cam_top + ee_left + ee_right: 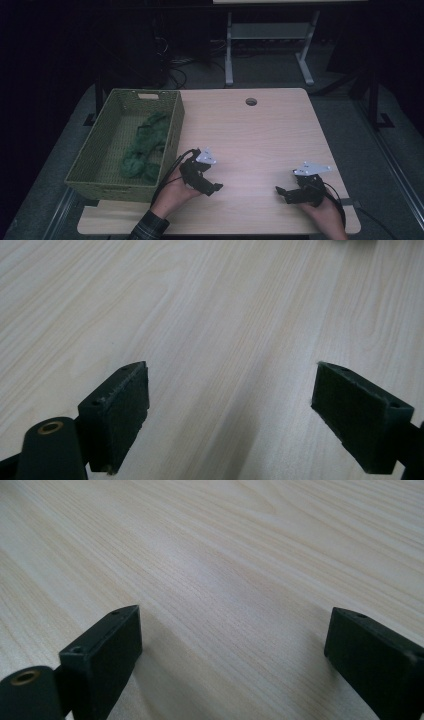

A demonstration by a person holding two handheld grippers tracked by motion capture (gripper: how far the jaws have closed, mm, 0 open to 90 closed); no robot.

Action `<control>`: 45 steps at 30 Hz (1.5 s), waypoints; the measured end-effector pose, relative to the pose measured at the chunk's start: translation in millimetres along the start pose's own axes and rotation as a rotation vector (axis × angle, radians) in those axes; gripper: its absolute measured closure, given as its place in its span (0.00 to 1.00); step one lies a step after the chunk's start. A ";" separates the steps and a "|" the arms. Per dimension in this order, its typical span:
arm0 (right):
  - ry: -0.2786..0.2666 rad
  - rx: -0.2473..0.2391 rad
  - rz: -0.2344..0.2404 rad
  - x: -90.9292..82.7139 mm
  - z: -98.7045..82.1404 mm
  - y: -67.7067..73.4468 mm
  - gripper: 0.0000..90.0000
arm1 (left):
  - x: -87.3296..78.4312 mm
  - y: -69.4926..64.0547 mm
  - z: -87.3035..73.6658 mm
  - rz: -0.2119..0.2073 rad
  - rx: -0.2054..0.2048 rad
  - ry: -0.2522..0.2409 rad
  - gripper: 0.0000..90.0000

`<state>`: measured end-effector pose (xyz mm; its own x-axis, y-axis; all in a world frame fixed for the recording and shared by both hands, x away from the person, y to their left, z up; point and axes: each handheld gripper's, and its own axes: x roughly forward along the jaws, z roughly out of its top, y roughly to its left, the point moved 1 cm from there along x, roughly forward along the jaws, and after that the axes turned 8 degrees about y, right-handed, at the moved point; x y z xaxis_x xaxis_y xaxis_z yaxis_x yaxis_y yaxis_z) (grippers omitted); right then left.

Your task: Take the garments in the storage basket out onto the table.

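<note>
The green cloth (145, 147) lay bunched up inside the green basket (95, 150), which sat on the left side of the counter (260, 135). My left gripper (212, 187) rested on the counter just beside the basket's near corner, apart from the cloth. Its jaws were spread wide with nothing between them, just bare wood. My right gripper (281, 191) rested near the counter's front right part, well apart from the basket. Its jaws were spread wide too and held nothing. A small round hole (251, 102) sat near the far edge.
</note>
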<state>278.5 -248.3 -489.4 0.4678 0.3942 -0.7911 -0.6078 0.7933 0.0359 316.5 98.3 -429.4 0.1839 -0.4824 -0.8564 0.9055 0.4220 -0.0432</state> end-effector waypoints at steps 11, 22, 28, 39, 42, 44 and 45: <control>0.000 0.000 0.000 0.0 0.0 0.0 0.09 | -14.3 3.1 12.1 -0.001 -0.009 -0.011 0.16; 0.000 0.001 0.000 0.0 0.0 0.1 0.09 | -39.5 14.6 19.1 0.016 -0.001 -0.014 0.16; -0.001 0.000 0.000 0.0 0.0 0.0 0.09 | -52.4 22.1 19.5 0.026 -0.003 -0.026 0.17; -0.001 0.000 0.000 0.0 0.0 0.0 0.09 | -76.9 40.0 13.6 0.054 -0.041 -0.045 0.22; -0.001 0.000 0.000 0.0 0.0 0.0 0.09 | -81.6 43.4 12.0 0.061 -0.042 -0.041 0.23; -0.001 0.000 -0.001 0.0 0.0 0.0 0.09 | -85.4 46.1 10.2 0.062 -0.051 -0.044 0.23; -0.001 0.000 -0.001 0.0 0.0 0.0 0.09 | -89.2 49.4 8.2 0.066 -0.059 -0.049 0.24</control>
<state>278.5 -248.2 -489.4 0.4687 0.3937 -0.7908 -0.6074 0.7936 0.0352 348.0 155.9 -350.9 0.2622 -0.4888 -0.8320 0.8670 0.4979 -0.0193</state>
